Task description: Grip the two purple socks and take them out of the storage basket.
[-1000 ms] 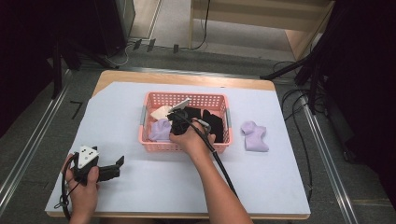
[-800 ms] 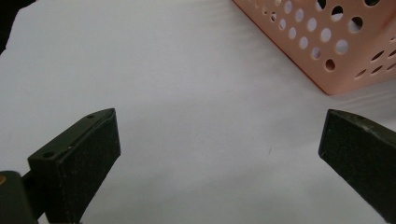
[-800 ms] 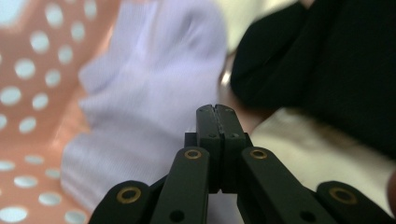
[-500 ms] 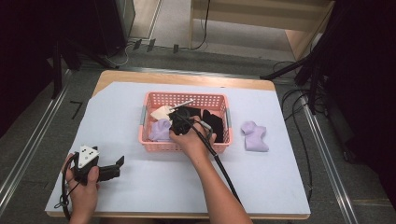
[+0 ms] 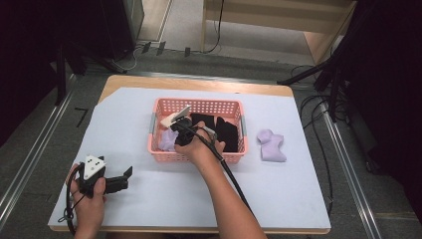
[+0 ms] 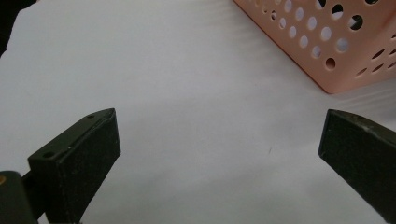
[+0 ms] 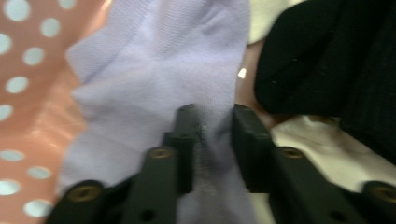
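A pink perforated basket (image 5: 239, 118) stands mid-table and holds a lilac sock (image 5: 166, 141), black socks (image 5: 226, 132) and a whitish one. My right gripper (image 5: 174, 135) reaches down into the basket's left part. Its jaws are pinched on a fold of the lilac sock (image 7: 154, 74), with black fabric (image 7: 322, 60) to the right. A second lilac sock (image 5: 271, 145) lies on the white sheet right of the basket. My left gripper (image 5: 125, 175) rests at the table's front left, jaws wide apart with nothing between them, pointing at the basket's corner (image 6: 336, 51).
A white sheet (image 5: 278, 194) covers the wooden table. The right gripper's cable (image 5: 234, 179) trails back along the forearm. Metal rails run along both sides of the table, and dark stands and cables stand at the right.
The right hand has shifted a little leftward inside the basket, down to the lilac sock. The left gripper has stayed put.
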`<state>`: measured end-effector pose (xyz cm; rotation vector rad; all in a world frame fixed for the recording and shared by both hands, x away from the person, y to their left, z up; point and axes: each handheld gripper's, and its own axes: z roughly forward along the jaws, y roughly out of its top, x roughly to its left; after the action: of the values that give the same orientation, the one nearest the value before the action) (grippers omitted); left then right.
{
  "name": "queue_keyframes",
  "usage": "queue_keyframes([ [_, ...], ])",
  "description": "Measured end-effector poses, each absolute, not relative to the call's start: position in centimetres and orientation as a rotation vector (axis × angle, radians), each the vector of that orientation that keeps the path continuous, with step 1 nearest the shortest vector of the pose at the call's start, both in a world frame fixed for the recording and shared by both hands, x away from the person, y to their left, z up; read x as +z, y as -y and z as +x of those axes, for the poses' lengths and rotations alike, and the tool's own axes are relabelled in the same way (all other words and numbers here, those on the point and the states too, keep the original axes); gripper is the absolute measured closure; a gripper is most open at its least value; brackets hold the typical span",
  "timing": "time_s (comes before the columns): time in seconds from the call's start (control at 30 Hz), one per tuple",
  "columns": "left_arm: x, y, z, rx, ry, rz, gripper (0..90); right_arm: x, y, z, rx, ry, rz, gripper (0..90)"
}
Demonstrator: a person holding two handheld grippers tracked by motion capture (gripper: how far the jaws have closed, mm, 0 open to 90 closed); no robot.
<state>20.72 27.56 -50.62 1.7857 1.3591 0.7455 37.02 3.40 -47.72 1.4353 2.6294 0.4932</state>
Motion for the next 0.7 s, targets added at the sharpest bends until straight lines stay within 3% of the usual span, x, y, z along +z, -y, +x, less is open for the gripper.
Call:
queue_keyframes([
  [0.1,-50.6,-27.6,20.7,0.747,-1.36,1.784,0.0,-47.7,-3.3,37.0,0.513,-2.63,1.462,88.2],
  [0.7,-50.6,-27.6,20.8,0.744,-1.361,1.782,0.0,-46.2,-0.7,33.8,1.117,-2.123,1.207,88.9],
])
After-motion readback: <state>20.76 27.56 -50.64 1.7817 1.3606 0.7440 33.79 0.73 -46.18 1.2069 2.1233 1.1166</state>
